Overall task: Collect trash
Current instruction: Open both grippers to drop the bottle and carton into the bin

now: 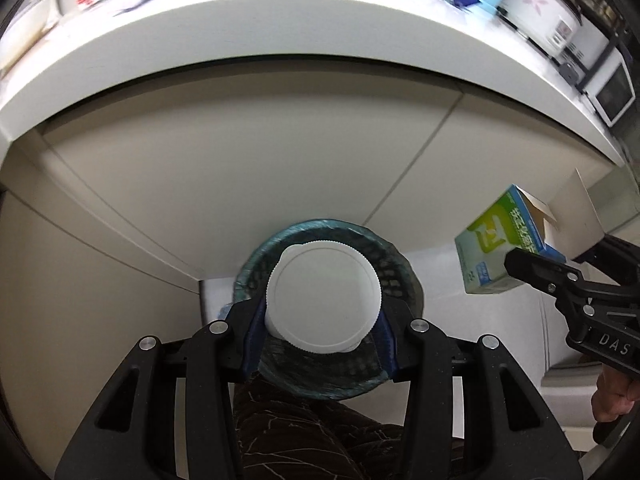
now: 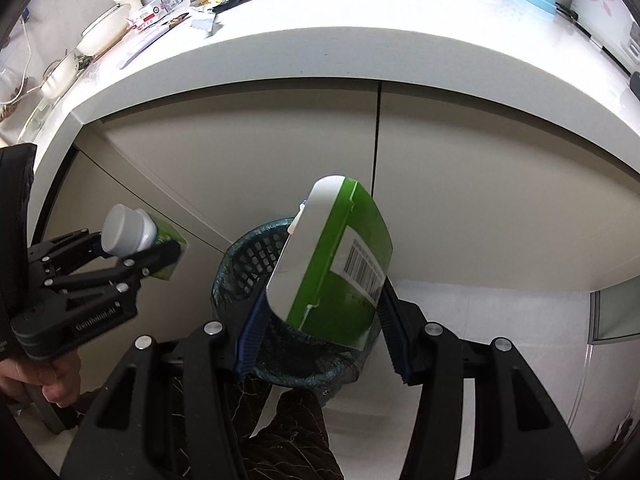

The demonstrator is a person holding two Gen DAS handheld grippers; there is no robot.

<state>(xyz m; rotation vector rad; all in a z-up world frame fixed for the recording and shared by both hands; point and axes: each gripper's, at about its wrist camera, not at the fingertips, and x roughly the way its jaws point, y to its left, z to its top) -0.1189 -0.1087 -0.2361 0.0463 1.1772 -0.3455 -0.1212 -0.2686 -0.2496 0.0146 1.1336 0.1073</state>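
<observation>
Bottle: my left gripper clamps a white bottle, ridged round cap, directly over the bin.
Box: my right gripper pinches a glossy green carton.
Bin: dark mesh basket, bag-lined, on pale floor below white counter.
Pose: both grippers angled steeply down.

The left gripper points steeply down, and its blue pads press on the two sides of a white-capped bottle. The right gripper also points steeply down and its jaws are closed on a green and white carton, which is tilted between them. The two grippers are side by side, near each other. A bare hand holds the handle of the left gripper, and a dark sleeve is above it.
</observation>
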